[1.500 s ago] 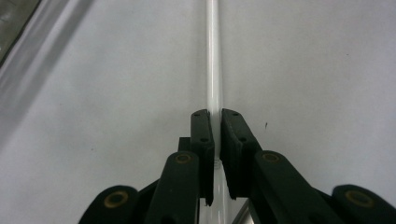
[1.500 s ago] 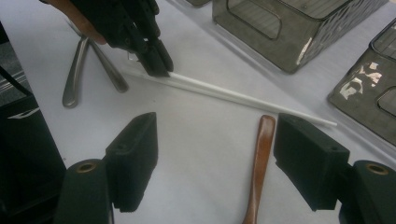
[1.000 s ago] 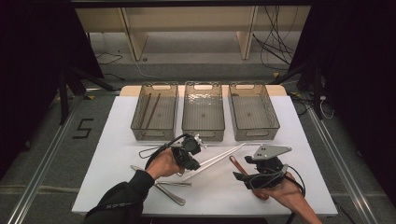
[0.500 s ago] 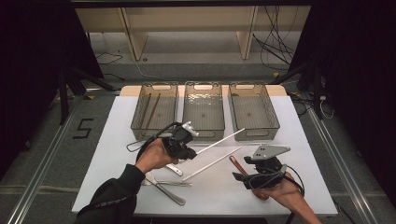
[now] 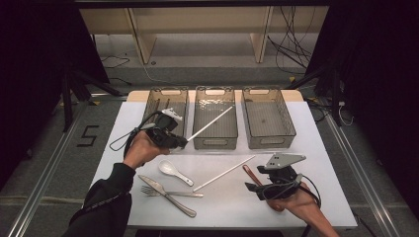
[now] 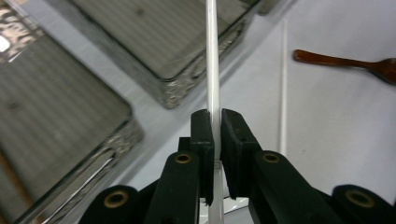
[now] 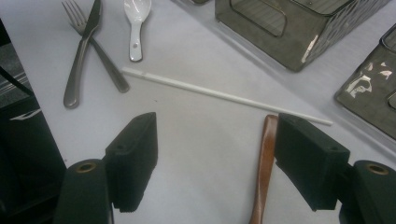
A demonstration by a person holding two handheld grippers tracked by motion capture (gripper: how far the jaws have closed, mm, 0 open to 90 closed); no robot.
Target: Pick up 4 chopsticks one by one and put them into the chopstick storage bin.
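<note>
- Right gripper [image 5: 258, 190] rests low on the table [image 5: 316, 148] at the near right edge, jaws spread wide and empty.
- Brown spoon [image 7: 264, 163] lies between those spread jaws, close to the right jaw. Its handle runs away from the gripper, roughly along the jaws' own line.
- Second white stick [image 7: 224, 95] lies flat just past the right jaw tips and crosswise to them, with one end near the right jaw. The right hand is much the nearer hand to it.
- Fork [image 7: 77, 56] and knife [image 7: 100, 46] lie crossed beyond the left jaw of that gripper, with the white spoon [image 7: 136, 23] just past them.
- Left gripper [image 5: 182, 142] is raised off the table, jaws pressed together on a white stick [image 6: 212, 70], pinching it near its lower end.
- The stick's long axis runs straight out ahead of the jaws. In the high view [image 5: 210, 123] it slants up and over the middle bin [image 5: 216, 143], its far tip above the bin's floor.
- Left bin [image 5: 154, 98] sits beside the left hand, and the right bin [image 5: 269, 143] is well off to the far side of the middle one.
- Judgement: the coming move turns on the stick's line. It points out over the middle bin, so the jaws would need to carry it further in and lower it lengthwise before letting go.
</note>
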